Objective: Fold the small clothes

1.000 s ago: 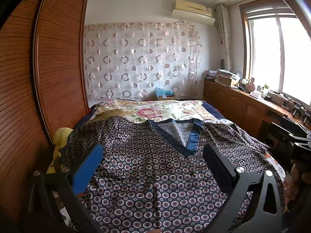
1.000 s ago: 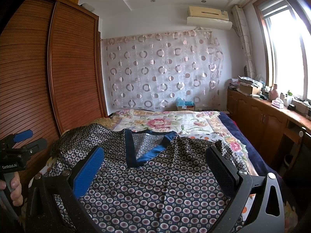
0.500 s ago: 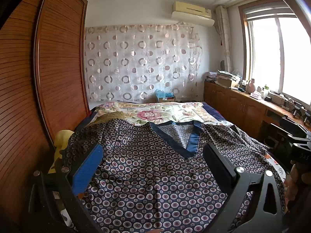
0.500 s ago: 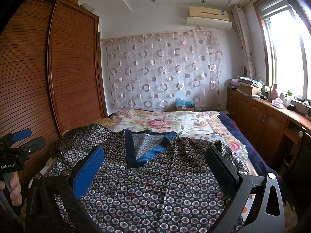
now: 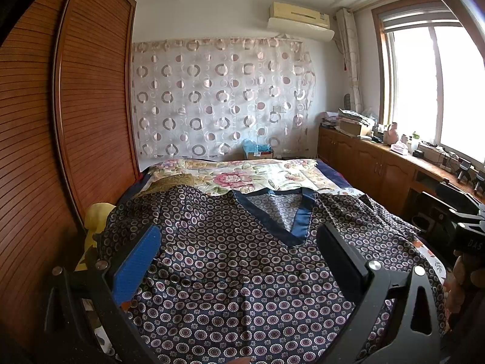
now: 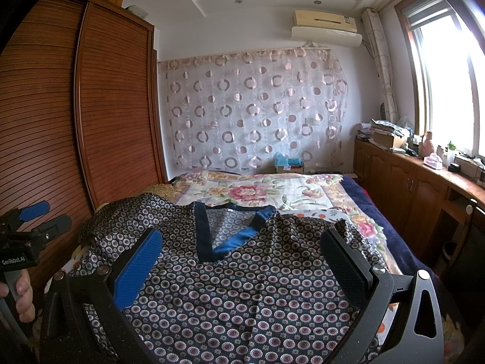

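A dark patterned top [image 5: 230,261] with a plain blue V-neck band [image 5: 298,221] lies spread flat on the bed, neck toward the far wall. My left gripper [image 5: 238,253] hovers open above its left half, nothing between the fingers. In the right wrist view the same top [image 6: 242,285] fills the foreground, and my right gripper [image 6: 242,256] hangs open over its middle, just short of the neck band [image 6: 209,236]. The left gripper [image 6: 33,221] shows at the far left there, held by a hand [image 6: 21,297]. The right gripper's body shows at the right edge of the left wrist view.
A floral bedspread [image 6: 260,191] covers the bed beyond the top. A slatted wooden wardrobe [image 5: 75,115] runs along the left side. Wooden cabinets [image 6: 406,188] with clutter stand under the window on the right. A yellow item [image 5: 95,215] lies at the bed's left edge.
Both grippers stay open over the top; the left wrist view has tilted very slightly, otherwise nothing has moved.
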The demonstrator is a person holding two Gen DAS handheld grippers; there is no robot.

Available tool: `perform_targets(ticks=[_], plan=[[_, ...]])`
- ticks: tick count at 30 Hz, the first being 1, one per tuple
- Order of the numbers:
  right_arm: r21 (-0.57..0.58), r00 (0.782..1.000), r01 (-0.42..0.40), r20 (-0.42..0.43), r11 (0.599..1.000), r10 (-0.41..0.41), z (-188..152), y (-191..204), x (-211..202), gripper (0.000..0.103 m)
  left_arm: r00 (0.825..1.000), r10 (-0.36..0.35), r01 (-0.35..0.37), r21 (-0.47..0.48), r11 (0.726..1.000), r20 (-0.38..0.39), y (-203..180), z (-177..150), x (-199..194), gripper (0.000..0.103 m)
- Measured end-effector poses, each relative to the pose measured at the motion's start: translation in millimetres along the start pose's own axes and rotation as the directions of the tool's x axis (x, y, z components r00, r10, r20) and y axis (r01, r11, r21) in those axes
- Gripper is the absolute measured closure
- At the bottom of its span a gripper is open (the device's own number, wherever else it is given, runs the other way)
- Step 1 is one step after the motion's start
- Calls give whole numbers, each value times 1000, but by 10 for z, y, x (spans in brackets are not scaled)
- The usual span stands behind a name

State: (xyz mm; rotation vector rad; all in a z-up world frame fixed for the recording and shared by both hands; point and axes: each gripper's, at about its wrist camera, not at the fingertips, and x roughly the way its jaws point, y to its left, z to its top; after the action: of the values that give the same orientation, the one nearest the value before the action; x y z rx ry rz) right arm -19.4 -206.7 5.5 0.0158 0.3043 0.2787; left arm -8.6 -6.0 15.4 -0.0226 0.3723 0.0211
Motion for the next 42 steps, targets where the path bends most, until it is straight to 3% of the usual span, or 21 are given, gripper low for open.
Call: perform_targets(ticks=[29,42], plan=[[-10,1000,-12,-8,1000,12,-15,21,19,0,1000,0,0,2,1000,-5,21,1,-3,0],[-24,997,-53,-58,998,52,-25,47,148,0,998,44,-45,-17,999,-52,373,-176,168,0]])
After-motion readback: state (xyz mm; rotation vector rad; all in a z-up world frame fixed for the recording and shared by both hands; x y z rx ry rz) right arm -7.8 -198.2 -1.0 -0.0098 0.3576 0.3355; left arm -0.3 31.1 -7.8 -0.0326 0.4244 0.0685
